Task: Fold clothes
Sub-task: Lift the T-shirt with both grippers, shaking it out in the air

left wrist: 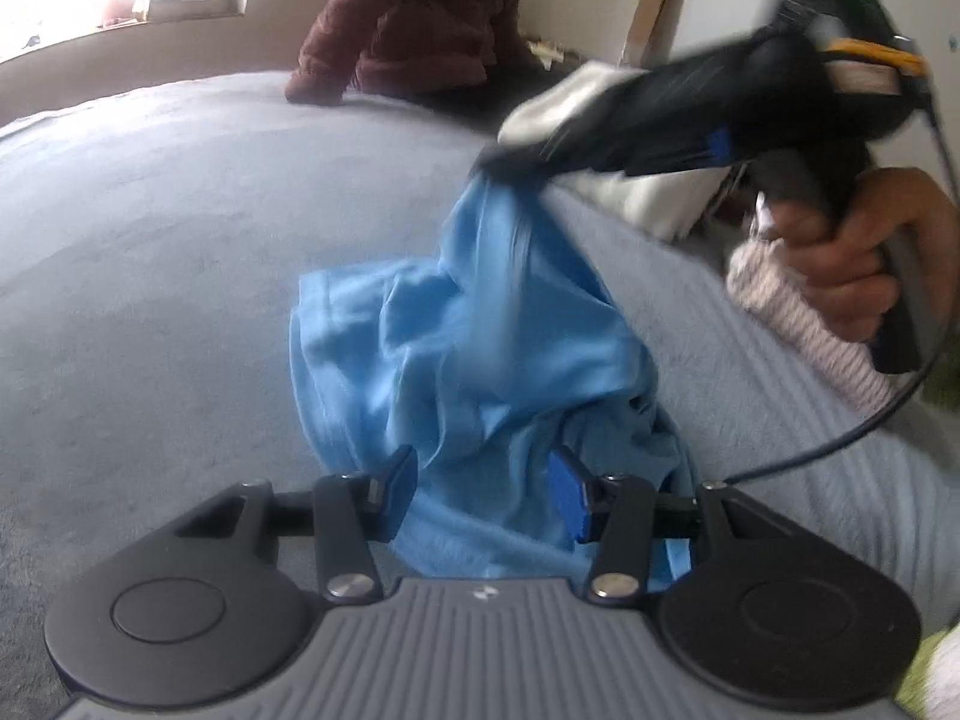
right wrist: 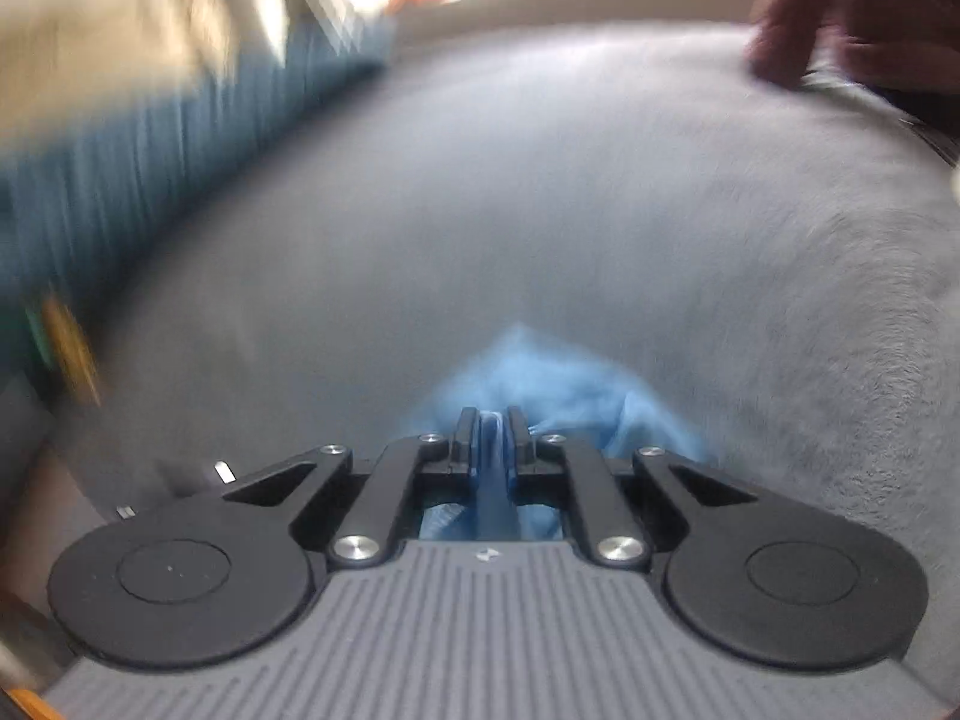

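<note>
A crumpled light-blue garment [left wrist: 456, 348] lies on the grey blanket [left wrist: 150, 240], one end drawn up into a peak. My right gripper [left wrist: 492, 165], held by a hand [left wrist: 840, 264], is shut on that raised end; the right wrist view shows the blue cloth [right wrist: 570, 384] pinched between the closed pads of the right gripper [right wrist: 493, 426]. My left gripper [left wrist: 483, 468] hovers at the garment's near end with its jaws apart. Blue cloth lies between and under its fingers, and the pads do not visibly squeeze it.
A person in a dark red sweater [left wrist: 408, 18] leans on the blanket's far edge [right wrist: 852, 12]. White fabric [left wrist: 648, 198] and a pale pink knit piece [left wrist: 798, 330] lie to the right. A blurred blue striped item [right wrist: 150, 138] sits at the left. A cable [left wrist: 840, 444] trails from the right gripper.
</note>
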Demonstrator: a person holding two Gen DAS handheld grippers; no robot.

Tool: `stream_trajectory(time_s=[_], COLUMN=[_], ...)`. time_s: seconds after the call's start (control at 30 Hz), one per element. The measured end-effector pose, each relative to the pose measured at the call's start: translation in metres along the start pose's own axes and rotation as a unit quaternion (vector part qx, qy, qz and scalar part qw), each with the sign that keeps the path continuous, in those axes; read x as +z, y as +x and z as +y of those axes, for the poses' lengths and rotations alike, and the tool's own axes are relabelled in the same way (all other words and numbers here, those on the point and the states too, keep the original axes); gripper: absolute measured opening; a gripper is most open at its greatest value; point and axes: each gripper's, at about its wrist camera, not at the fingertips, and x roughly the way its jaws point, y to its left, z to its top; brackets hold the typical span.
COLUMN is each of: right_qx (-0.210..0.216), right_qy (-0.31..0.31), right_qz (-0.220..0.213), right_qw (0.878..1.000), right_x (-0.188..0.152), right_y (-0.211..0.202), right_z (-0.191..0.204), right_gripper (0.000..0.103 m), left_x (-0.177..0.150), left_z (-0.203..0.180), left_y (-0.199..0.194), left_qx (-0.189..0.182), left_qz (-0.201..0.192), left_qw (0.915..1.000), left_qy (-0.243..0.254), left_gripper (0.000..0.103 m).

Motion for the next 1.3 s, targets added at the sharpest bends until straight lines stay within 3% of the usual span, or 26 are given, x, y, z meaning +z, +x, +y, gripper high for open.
stream_trajectory(time_s=[0.07, 0.17, 0.4, 0.53, 0.63, 0.83, 0.97, 1.03, 1.17, 1.3], right_qx=[0.026, 0.057, 0.117, 0.165, 0.173, 0.163, 0.155, 0.157, 0.163, 0.17], right_qy=[0.062, 0.101, 0.104, 0.075, 0.061, 0.117, 0.12, 0.121, 0.125, 0.125], right_qz=[-0.067, -0.135, -0.267, -0.322, -0.341, -0.331, -0.329, -0.331, -0.337, -0.342], right_qw=[0.995, 0.984, 0.951, 0.929, 0.922, 0.922, 0.924, 0.923, 0.919, 0.916], right_x=[0.01, 0.014, 0.014, 0.022, 0.022, -0.006, -0.019, -0.021, -0.022, -0.027], right_y=[-0.03, -0.062, -0.13, -0.173, -0.194, -0.189, -0.184, -0.19, -0.2, -0.204], right_z=[-0.011, -0.014, -0.005, 0.004, 0.003, -0.02, -0.016, -0.011, -0.008, -0.008], right_gripper=[0.006, 0.006, 0.006, 0.006, 0.006, 0.006, 0.006, 0.006, 0.006, 0.006], left_x=[0.004, 0.011, 0.018, 0.022, 0.027, 0.034, 0.044, 0.051, 0.044, 0.034], left_z=[0.005, 0.007, 0.003, 0.004, 0.006, -0.006, -0.002, -0.003, -0.02, -0.023], left_y=[-0.003, -0.003, -0.006, -0.015, -0.025, -0.035, -0.04, -0.039, -0.024, -0.006], left_qx=[-0.015, -0.018, 0.006, 0.022, 0.028, 0.02, -0.018, -0.023, -0.001, 0.061], left_qz=[-0.008, -0.025, -0.037, -0.046, -0.06, -0.082, -0.093, -0.097, -0.081, -0.069], left_qw=[0.9998, 0.9995, 0.9993, 0.9986, 0.9977, 0.996, 0.9954, 0.995, 0.9938, 0.988], left_qy=[-0.012, -0.01, -0.01, -0.013, -0.014, 0.027, -0.013, -0.006, 0.075, 0.124], left_gripper=[0.053, 0.055, 0.056, 0.056, 0.056, 0.065, 0.067, 0.07, 0.072, 0.072])
